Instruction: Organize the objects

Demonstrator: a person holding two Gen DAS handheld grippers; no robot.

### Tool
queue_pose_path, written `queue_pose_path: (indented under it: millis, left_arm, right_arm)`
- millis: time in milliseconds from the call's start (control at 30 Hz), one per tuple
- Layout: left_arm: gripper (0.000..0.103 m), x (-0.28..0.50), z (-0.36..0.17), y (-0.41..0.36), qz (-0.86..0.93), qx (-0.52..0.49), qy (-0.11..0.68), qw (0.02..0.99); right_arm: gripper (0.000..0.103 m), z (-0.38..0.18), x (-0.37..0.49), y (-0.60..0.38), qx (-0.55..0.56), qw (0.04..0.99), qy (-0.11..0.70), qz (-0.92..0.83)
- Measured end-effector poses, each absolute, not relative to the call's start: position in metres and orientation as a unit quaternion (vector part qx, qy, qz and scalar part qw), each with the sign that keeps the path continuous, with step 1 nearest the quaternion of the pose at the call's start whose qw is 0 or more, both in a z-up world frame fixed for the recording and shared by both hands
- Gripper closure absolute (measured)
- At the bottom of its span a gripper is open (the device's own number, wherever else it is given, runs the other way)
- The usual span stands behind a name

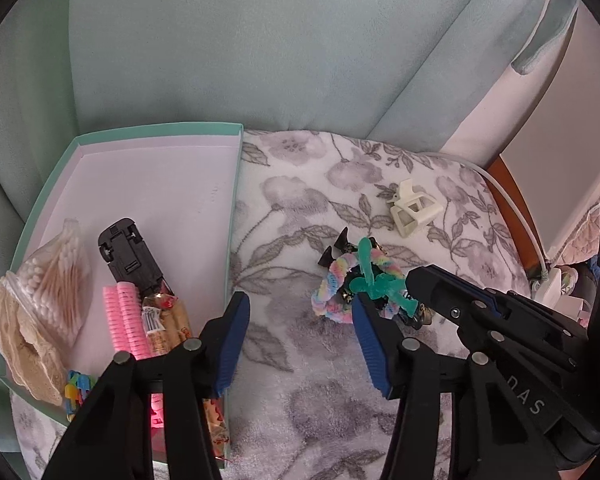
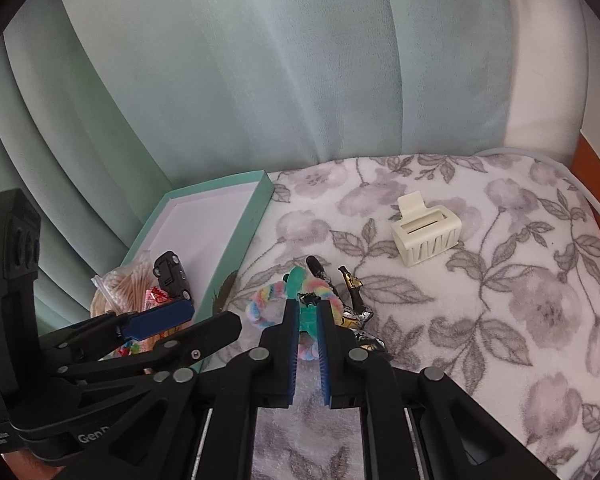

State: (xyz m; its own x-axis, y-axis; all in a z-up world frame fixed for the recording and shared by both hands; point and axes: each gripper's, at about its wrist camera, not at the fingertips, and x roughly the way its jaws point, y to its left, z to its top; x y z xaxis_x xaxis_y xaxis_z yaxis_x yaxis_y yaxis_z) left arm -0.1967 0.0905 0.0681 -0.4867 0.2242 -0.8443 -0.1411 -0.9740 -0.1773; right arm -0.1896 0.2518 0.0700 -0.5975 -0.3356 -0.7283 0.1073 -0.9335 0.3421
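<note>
A teal plastic figure (image 1: 366, 258) (image 2: 298, 278) lies on top of a rainbow scrunchie (image 1: 332, 280) (image 2: 260, 306) and a black-and-gold hair clip (image 1: 334, 250) (image 2: 352, 286) on the floral blanket. My right gripper (image 2: 306, 309) (image 1: 408, 286) is shut on the figure's lower part. Just left of this pile my left gripper (image 1: 300, 303) (image 2: 212, 314) hangs open, with only blanket between its blue pads. A white claw clip (image 1: 414, 210) (image 2: 424, 236) lies alone further back on the right.
A mint box (image 1: 236, 200) (image 2: 256, 216) on the left holds a black toy car (image 1: 126, 252), pink rollers (image 1: 126, 320), a bag of cotton swabs (image 1: 60, 276) and snack packets (image 1: 168, 320). Curtains hang behind. A white cable (image 1: 512, 208) runs along the right edge.
</note>
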Motion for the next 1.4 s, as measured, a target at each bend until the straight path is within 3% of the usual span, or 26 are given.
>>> queue_pose_path:
  millis: [333, 467, 700, 800, 1400]
  left_arm:
    - [0.053, -0.213, 0.051, 0.105, 0.851, -0.507, -0.034, 0.128]
    - [0.061, -0.22, 0.045, 0.11, 0.847, -0.511, -0.038, 0.141]
    - [0.087, -0.225, 0.034, 0.113, 0.841, -0.522, -0.038, 0.14]
    - [0.092, -0.225, 0.031, 0.112, 0.84, -0.524, -0.043, 0.136]
    - [0.1, -0.212, 0.028, 0.109, 0.838, -0.529, -0.048, 0.12]
  right_arm:
    - [0.093, 0.069, -0.191, 0.26, 0.431, 0.125, -0.136, -0.883]
    - [0.093, 0.069, -0.192, 0.26, 0.432, 0.127, -0.135, -0.882]
    - [0.093, 0.07, -0.19, 0.258, 0.433, 0.129, -0.133, -0.882]
    - [0.093, 0.072, -0.188, 0.256, 0.433, 0.132, -0.132, -0.882]
    - [0.094, 0.098, -0.164, 0.257, 0.416, 0.131, -0.135, -0.89]
